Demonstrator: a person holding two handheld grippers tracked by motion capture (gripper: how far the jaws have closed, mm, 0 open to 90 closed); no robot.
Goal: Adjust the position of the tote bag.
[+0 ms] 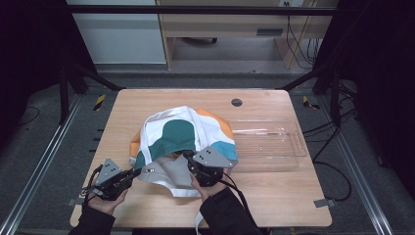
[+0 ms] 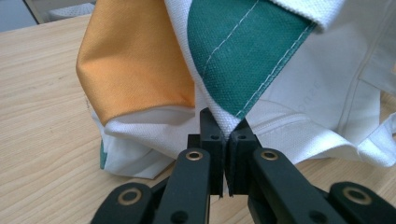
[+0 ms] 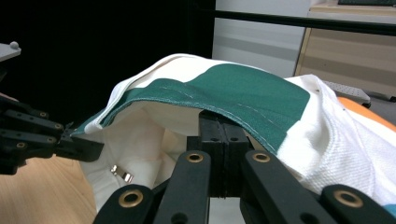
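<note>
both hand-held grippers [image 1: 142, 171] [image 1: 187, 155] pinch woven canvas bag [image 1: 181, 134] (stitched hem)

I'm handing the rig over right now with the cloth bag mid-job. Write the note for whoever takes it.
Left gripper: shut on the bag's rim, on a green and white edge, low near the table's front.
Right gripper: shut on the same rim at the green band, held higher, so the mouth gapes toward the person.
Cloth bag: white with green, orange and blue patches, slumped at mid table; a metal clip shows inside.
Clear plastic tray: empty, right of the bag.
Done: both rim grips taken, mouth opened.
Left: probably spread or fold the bag, perhaps move it to the tray; keep both grips shut.
</note>
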